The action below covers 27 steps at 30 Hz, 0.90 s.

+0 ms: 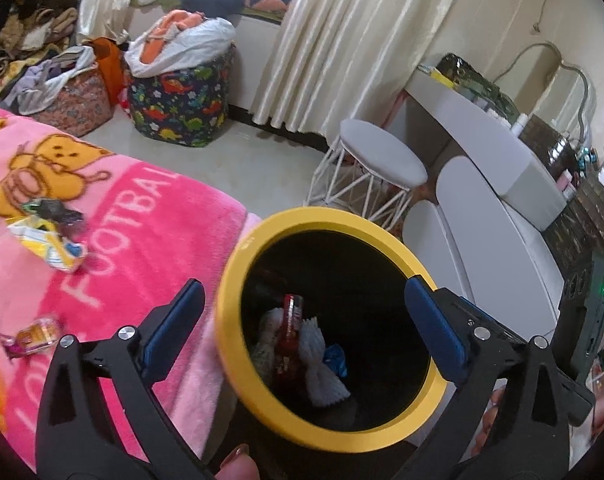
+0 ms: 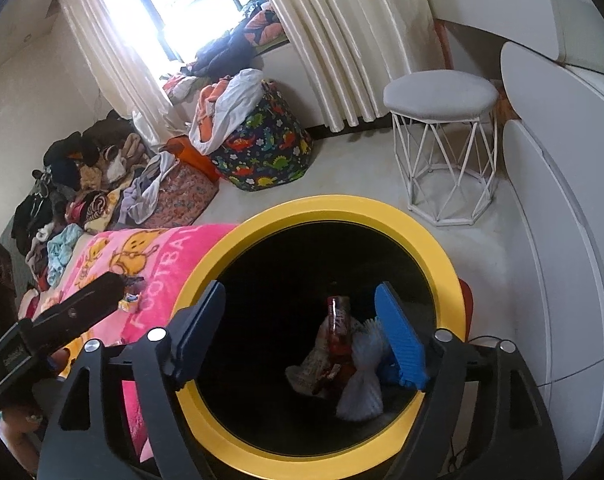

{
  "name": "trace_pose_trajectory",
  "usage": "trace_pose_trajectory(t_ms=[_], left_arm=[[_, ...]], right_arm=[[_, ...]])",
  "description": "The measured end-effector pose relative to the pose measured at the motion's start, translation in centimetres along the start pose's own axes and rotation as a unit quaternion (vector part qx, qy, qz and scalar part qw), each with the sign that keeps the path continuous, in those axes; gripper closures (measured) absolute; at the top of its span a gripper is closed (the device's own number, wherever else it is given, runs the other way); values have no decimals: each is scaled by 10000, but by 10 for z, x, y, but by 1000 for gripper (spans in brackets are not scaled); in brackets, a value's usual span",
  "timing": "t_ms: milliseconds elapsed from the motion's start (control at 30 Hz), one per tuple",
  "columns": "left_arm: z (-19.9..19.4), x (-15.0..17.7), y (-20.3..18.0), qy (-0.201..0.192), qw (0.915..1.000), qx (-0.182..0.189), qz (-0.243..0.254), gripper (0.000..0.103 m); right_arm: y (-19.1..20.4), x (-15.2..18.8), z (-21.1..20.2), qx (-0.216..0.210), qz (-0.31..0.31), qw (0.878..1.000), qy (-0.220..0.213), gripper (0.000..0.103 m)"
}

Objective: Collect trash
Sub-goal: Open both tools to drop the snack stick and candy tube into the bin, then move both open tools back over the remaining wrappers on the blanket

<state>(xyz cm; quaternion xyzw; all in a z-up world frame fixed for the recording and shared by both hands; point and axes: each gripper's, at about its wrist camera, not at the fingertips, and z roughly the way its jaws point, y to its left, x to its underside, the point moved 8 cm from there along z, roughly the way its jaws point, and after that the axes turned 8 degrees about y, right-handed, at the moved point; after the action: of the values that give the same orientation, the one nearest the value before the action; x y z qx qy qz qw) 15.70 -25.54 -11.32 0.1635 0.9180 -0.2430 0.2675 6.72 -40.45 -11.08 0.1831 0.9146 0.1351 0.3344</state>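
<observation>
Jaws of my left gripper (image 1: 302,332) and right gripper (image 2: 302,340) gape, grasping nothing, above the yellow-rimmed bin (image 1: 232,344) holding a red wrapper (image 1: 290,324) and white paper (image 1: 321,368). Beyond, wrappers (image 1: 48,240) lie on the pink blanket (image 1: 162,248) reading "FOOTBAL".

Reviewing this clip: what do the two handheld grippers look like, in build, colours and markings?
Both match: the left gripper and right gripper have black triangular finger arms with cut-out slots, silver round bolts at the pivots, and flat blue ribbed pads. Seen from the right wrist view, the left gripper's black body carries small white lettering, too blurred to read. No cables show, and no sleeves; a painted fingernail shows at the bottom edge.
</observation>
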Motion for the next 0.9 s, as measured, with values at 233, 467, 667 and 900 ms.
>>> trace_pose_trajectory(t_ms=[233, 467, 667, 900], left_arm=[[-29, 1, 25, -224, 9993, -194, -229, 11], [-55, 2, 51, -449, 9973, -499, -302, 11], [-72, 3, 68, -607, 9951, -641, -447, 11], [-85, 8, 91, -723, 9924, -792, -608, 11]], right_arm=[[19, 0, -5, -21, -176, 9998, -63, 23], [40, 1, -2, -111, -432, 9989, -169, 22], [61, 4, 0, -250, -659, 9974, -111, 22], [83, 6, 3, -394, -905, 9951, -88, 22]])
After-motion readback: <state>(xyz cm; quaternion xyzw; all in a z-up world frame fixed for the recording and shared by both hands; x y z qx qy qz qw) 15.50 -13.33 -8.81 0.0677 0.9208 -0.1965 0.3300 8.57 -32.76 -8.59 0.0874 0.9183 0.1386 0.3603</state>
